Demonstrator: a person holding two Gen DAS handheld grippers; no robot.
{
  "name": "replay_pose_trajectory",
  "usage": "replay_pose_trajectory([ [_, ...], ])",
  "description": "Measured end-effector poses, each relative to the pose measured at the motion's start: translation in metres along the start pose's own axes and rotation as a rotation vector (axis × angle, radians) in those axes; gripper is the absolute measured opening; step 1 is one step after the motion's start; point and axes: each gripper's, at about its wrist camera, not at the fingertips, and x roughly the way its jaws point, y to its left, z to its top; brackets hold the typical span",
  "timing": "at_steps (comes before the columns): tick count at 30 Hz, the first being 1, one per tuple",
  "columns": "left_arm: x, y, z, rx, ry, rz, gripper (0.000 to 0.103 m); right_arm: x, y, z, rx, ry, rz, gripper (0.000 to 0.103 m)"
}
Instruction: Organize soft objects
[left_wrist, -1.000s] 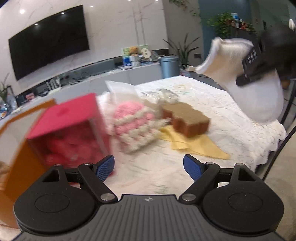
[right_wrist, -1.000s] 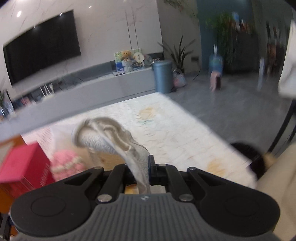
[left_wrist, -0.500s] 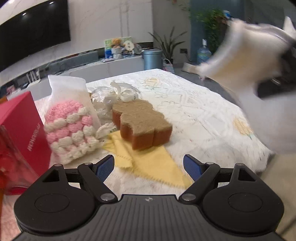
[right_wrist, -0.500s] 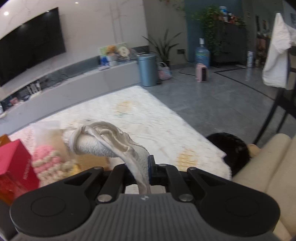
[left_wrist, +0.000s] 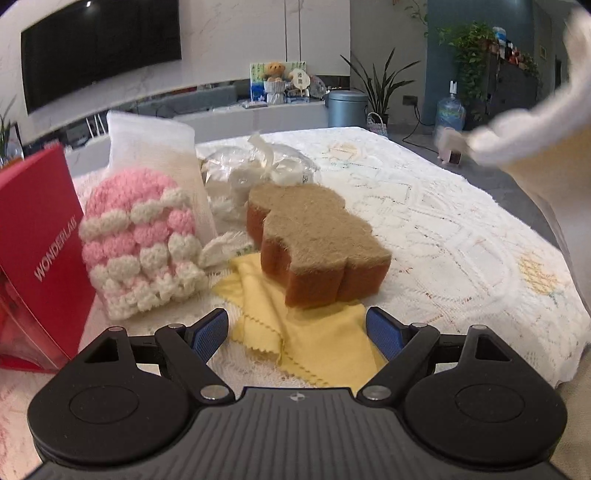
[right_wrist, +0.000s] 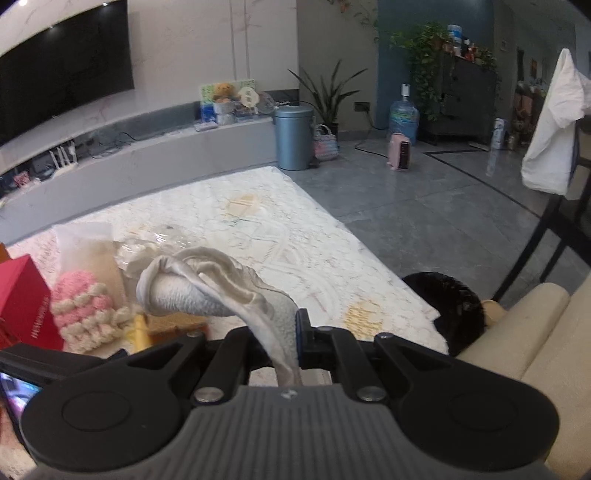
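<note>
Left wrist view: left tongs (left_wrist: 297, 332), spread and empty, having swung rightward, are now facing the brown sponge (left_wrist: 317, 243) at 12 o'clock. Right wrist view: right tongs (right_wrist: 284, 339) are still pinching the white cloth (right_wrist: 218, 291) above the worktop (right_wrist: 280, 236).

Two wrist cameras, both angled down over the table toward the TV wall

My left view sat close above the lace tablecloth (left_wrist: 461, 229) near its front edge; my right view looked from farther right; both shared the red box (left_wrist: 40, 236) and pink knit piece (right_wrist: 79, 299).

Sponge (left_wrist: 317, 243) on cloth (left_wrist: 314, 343), knit pouch (left_wrist: 140, 243) left, box (left_wrist: 40, 251) further left
</note>
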Motion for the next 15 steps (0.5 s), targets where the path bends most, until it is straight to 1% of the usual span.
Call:
replay_pose_trajectory([
  [1, -0.001, 0.003, 0.000, -0.011, 0.004, -0.013, 0.098, 0.000, 0.000, 0.000, -0.008, 0.004, -0.013, 0.004],
  [2, -0.002, 0.005, 0.000, -0.014, 0.003, -0.022, 0.095, 0.001, 0.001, -0.001, -0.014, 0.007, -0.021, 0.004],
  [3, -0.003, 0.007, -0.001, -0.014, -0.004, -0.027, 0.089, 0.001, 0.002, -0.001, -0.018, 0.009, -0.023, 0.004],
  [4, -0.004, 0.008, -0.003, -0.009, -0.014, -0.027, 0.087, 0.001, 0.003, -0.002, -0.020, 0.012, -0.021, 0.004],
  [6, -0.006, 0.009, -0.006, 0.012, -0.038, -0.032, 0.077, 0.002, 0.006, -0.003, -0.032, 0.017, -0.017, 0.004],
  [7, -0.008, 0.009, -0.008, 0.026, -0.050, -0.037, 0.074, 0.002, 0.007, -0.002, -0.039, 0.018, -0.016, 0.004],
  [8, -0.010, 0.008, -0.011, 0.045, -0.060, -0.041, 0.067, 0.003, 0.009, -0.002, -0.046, 0.020, -0.014, 0.004],
  [9, -0.012, 0.007, -0.012, 0.064, -0.069, -0.046, 0.057, 0.003, 0.010, -0.002, -0.051, 0.021, -0.011, 0.004],
  [10, -0.014, 0.004, -0.013, 0.081, -0.075, -0.055, 0.052, 0.003, 0.011, -0.002, -0.054, 0.023, -0.009, 0.004],
  [11, -0.016, 0.002, -0.014, 0.099, -0.081, -0.069, 0.040, 0.003, 0.012, -0.002, -0.058, 0.025, -0.008, 0.005],
  [12, -0.018, 0.000, -0.016, 0.115, -0.085, -0.079, 0.031, 0.004, 0.013, -0.002, -0.061, 0.028, -0.010, 0.005],
  [13, -0.017, -0.003, -0.016, 0.131, -0.088, -0.083, 0.029, 0.005, 0.014, -0.003, -0.065, 0.030, -0.012, 0.005],
  [15, -0.020, -0.009, -0.019, 0.169, -0.100, -0.083, 0.018, 0.006, 0.015, -0.004, -0.071, 0.034, -0.015, 0.005],
])
